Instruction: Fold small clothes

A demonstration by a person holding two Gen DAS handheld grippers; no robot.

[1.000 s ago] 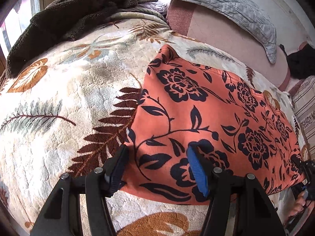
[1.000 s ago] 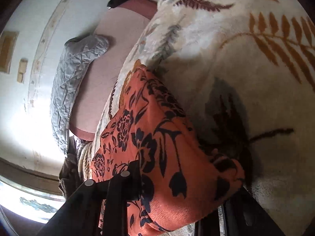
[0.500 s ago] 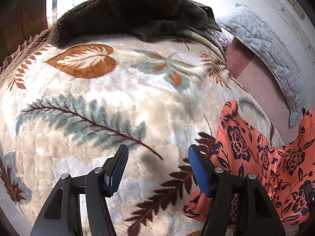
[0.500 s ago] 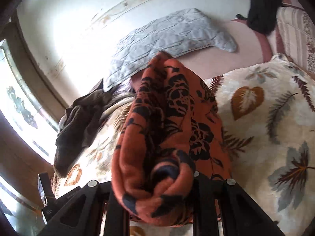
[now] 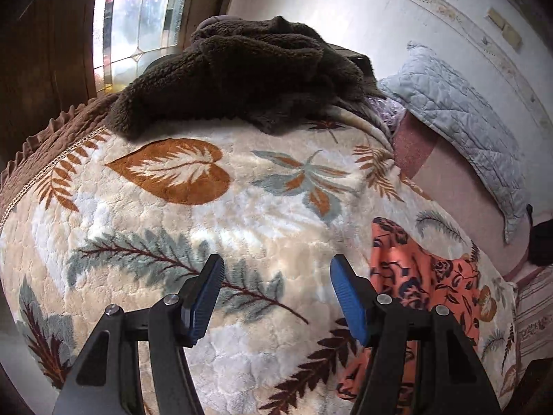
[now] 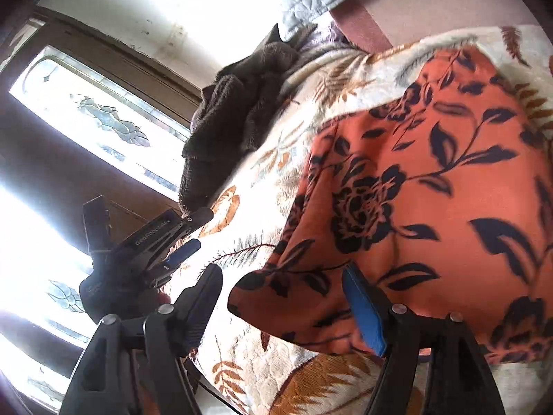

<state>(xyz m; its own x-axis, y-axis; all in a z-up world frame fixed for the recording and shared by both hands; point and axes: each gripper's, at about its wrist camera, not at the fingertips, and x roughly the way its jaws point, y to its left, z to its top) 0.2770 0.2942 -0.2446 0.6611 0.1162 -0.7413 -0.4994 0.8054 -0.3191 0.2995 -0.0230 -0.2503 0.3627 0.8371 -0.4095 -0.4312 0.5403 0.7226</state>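
An orange garment with a dark floral print (image 6: 432, 200) lies folded on the leaf-patterned blanket (image 5: 214, 207). In the left wrist view the garment (image 5: 425, 276) is at the lower right, beside and behind the right finger. My left gripper (image 5: 274, 294) is open and empty over bare blanket, to the left of the garment. It also shows in the right wrist view (image 6: 172, 238). My right gripper (image 6: 283, 297) is open, its jaws apart around the garment's near left corner, with no grip on the cloth.
A dark brown fleece (image 5: 249, 72) is heaped at the blanket's far end below a window (image 5: 138, 24). A grey quilted pillow (image 5: 463, 114) and pink sheet (image 5: 452, 180) lie at the right. The blanket's brown frilled edge (image 5: 41, 138) runs at the left.
My right gripper has let go of the bunched garment, which now lies flat and folded on the blanket. My left gripper has swung left off the garment, still open.
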